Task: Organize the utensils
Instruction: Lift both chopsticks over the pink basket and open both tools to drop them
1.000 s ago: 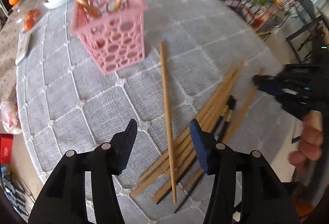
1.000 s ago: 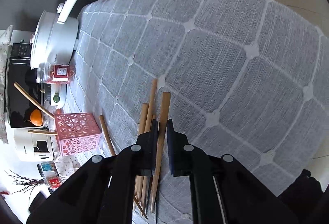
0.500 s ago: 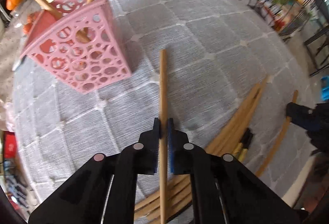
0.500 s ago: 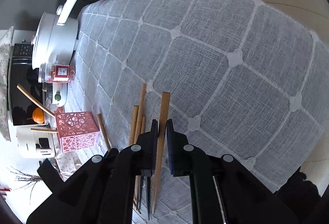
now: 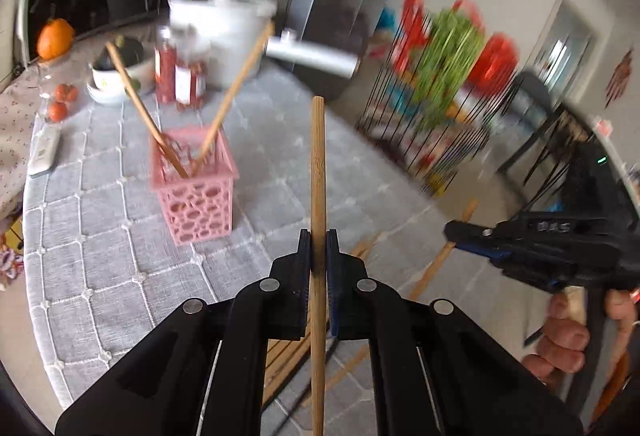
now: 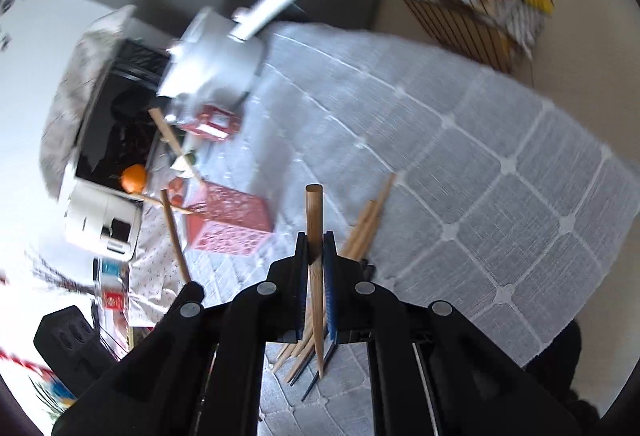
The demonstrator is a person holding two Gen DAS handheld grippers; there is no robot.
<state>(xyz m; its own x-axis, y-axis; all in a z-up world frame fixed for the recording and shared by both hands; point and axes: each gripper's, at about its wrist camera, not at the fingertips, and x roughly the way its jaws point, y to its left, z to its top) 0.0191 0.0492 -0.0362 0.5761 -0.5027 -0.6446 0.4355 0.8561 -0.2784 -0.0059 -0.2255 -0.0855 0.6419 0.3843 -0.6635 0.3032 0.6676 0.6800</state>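
My left gripper [image 5: 318, 250] is shut on a wooden chopstick [image 5: 318, 163] and holds it upright above the grey quilted tablecloth [image 5: 100, 236]. A pink perforated basket [image 5: 194, 191] with two chopsticks leaning in it stands to the left, farther back. My right gripper [image 6: 316, 256] is shut on another wooden chopstick [image 6: 314, 211], lifted off the cloth. It also shows in the left wrist view [image 5: 456, 232]. A pile of loose chopsticks [image 6: 360, 228] lies on the cloth under both grippers. The basket shows in the right wrist view [image 6: 228, 224], to the left.
A white pot with a long handle [image 5: 224, 31], red-lidded jars [image 5: 182, 75], a bowl [image 5: 116, 75], an orange [image 5: 54, 37] and tomatoes stand behind the basket. A black wire rack with toys [image 5: 432, 107] stands past the table's right edge.
Both grippers have risen and tilted up, each lifting its chopstick off the cloth. A second ago the left gripper was open over the chopstick; it then shut on it.
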